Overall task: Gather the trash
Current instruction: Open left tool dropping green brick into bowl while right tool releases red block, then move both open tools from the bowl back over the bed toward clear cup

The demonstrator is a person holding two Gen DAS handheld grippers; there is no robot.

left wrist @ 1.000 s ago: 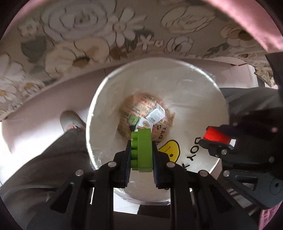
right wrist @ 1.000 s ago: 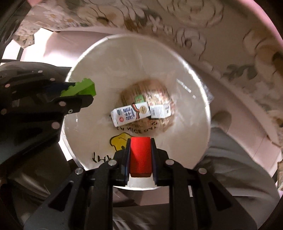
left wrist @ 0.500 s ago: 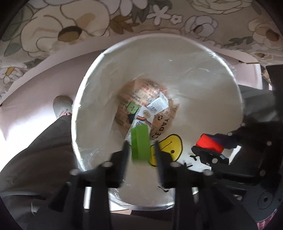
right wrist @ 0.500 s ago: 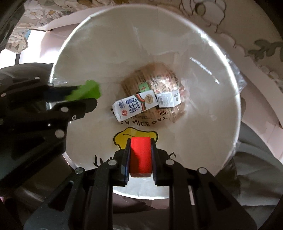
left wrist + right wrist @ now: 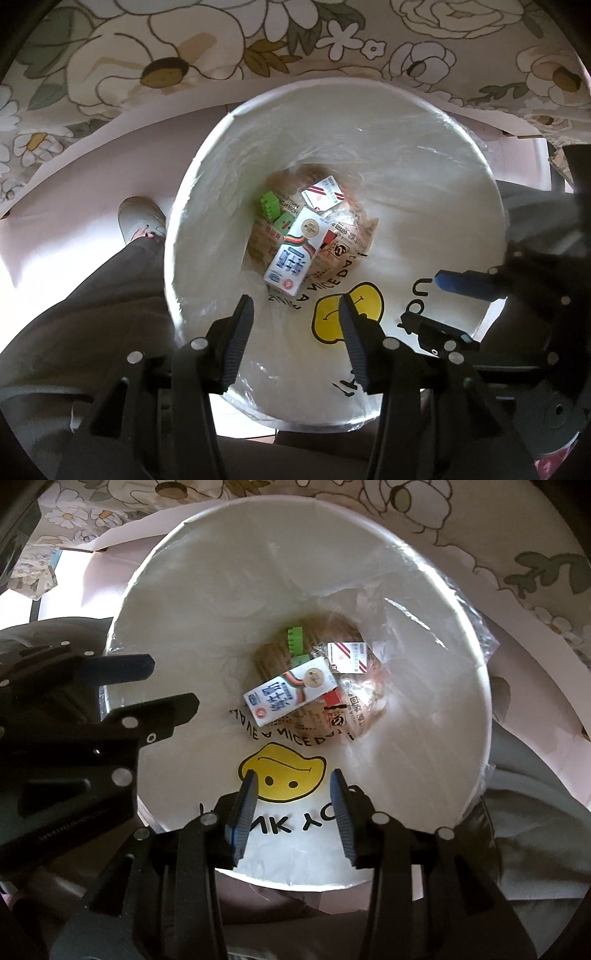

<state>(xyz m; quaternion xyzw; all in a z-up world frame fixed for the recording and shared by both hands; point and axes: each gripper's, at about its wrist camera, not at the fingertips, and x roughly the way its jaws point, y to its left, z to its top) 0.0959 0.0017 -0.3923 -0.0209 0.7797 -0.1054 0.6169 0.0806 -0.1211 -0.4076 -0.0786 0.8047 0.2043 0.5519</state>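
Below, in the left wrist view, the lined white bin (image 5: 221, 177) holds a milk carton (image 5: 291, 258), a green block (image 5: 271, 206) and a small striped box (image 5: 323, 192); the left gripper (image 5: 295, 314), jaws just opened, holds nothing. In the right wrist view, the right gripper (image 5: 291, 794), likewise just parted and empty, hangs above the bin's near wall.

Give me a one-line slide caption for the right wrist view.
Right gripper, jaws just opened and empty, above a lined bin holding a milk carton and green block.
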